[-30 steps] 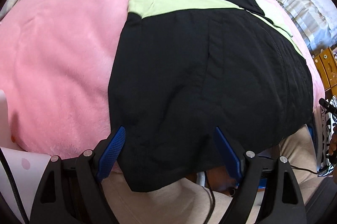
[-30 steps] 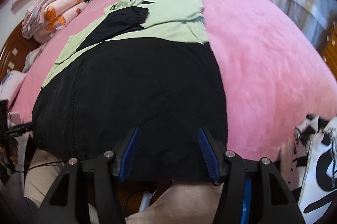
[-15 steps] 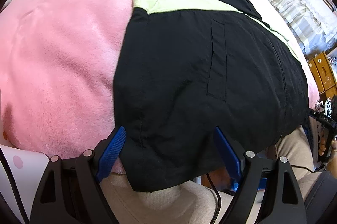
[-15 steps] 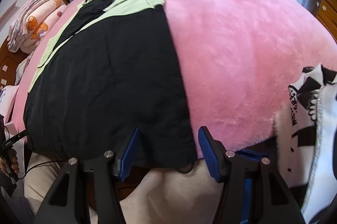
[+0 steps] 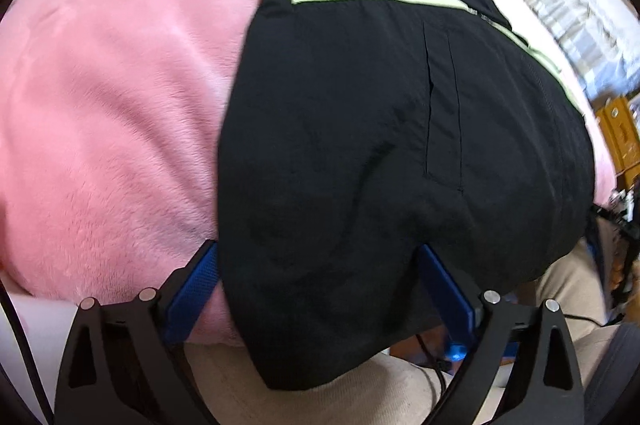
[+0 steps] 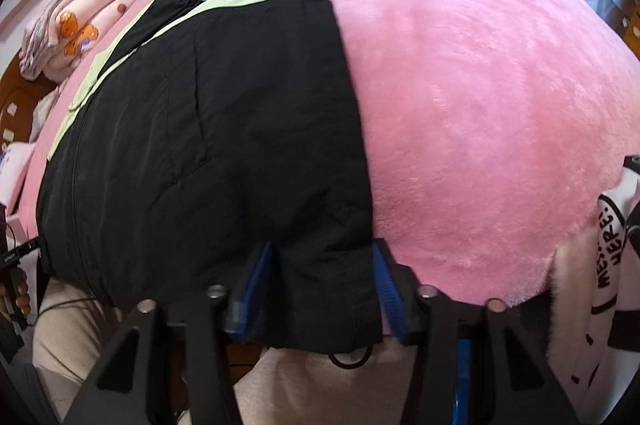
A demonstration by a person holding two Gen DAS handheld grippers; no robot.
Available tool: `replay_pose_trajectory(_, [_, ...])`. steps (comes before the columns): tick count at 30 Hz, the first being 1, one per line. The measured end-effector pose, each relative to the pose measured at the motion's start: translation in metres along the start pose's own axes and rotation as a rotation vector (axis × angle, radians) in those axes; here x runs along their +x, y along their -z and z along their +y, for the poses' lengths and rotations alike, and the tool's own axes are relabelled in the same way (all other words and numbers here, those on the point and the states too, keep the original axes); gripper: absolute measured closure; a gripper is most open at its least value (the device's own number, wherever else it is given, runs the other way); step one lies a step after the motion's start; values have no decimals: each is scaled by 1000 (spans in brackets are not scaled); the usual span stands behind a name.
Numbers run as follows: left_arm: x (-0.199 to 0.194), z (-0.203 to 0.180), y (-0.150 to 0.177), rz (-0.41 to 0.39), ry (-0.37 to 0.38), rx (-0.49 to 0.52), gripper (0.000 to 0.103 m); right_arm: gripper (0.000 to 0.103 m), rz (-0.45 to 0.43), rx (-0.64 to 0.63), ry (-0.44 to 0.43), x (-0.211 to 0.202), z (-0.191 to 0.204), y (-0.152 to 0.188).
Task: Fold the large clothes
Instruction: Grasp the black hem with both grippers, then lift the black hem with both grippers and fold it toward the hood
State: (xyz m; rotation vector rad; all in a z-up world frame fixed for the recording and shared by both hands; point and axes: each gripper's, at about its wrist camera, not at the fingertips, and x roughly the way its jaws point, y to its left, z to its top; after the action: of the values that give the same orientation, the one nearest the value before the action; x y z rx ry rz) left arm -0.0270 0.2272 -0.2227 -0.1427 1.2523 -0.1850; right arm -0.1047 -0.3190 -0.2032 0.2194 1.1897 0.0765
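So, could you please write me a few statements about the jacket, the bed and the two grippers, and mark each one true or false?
1. The jacket is black with light green upper panels. True.
2. It lies on a blue sheet. False: the blanket under it is pink.
3. The left gripper stands wide open across the jacket's hem. True.
4. The right gripper is over bare blanket, away from the jacket. False: the jacket's hem corner is between its fingers, and its jaws have just been closing.
5. Folded bedding lies at the far end of the bed. True.
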Motion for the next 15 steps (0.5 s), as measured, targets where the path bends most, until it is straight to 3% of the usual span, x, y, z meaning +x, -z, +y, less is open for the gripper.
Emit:
replay_pose_trajectory(2, [1,-5,-3,12,-11,10,16,89,7,-33,-5,-3,9,-3])
replay_pose_trajectory(3, [-2,-8,-5,18,-16,19,33,91,7,-54,5,-5,14,-5])
replay_pose_trajectory(4, [-5,-10,-7,20,-16,23,59,91,7,-82,12,-7,19,-6])
replay_pose_trajectory(6, [-11,-14,-11,36,-14,24,96,92,1,-126,-8,-15,30,-10])
replay_pose_trajectory(9, [-23,-24,-22,43,36,9,99,93,-22,-150,-92,-31,44,-21])
replay_pose_trajectory(12, [-47,-36,-39,-21,187,-12,100,93,-60,-146,-170,-48,54,-41])
replay_pose_trajectory(15, [-76,-39,-74,-139,346,-107,100,94,-110,-99,-260,-65,58,-72])
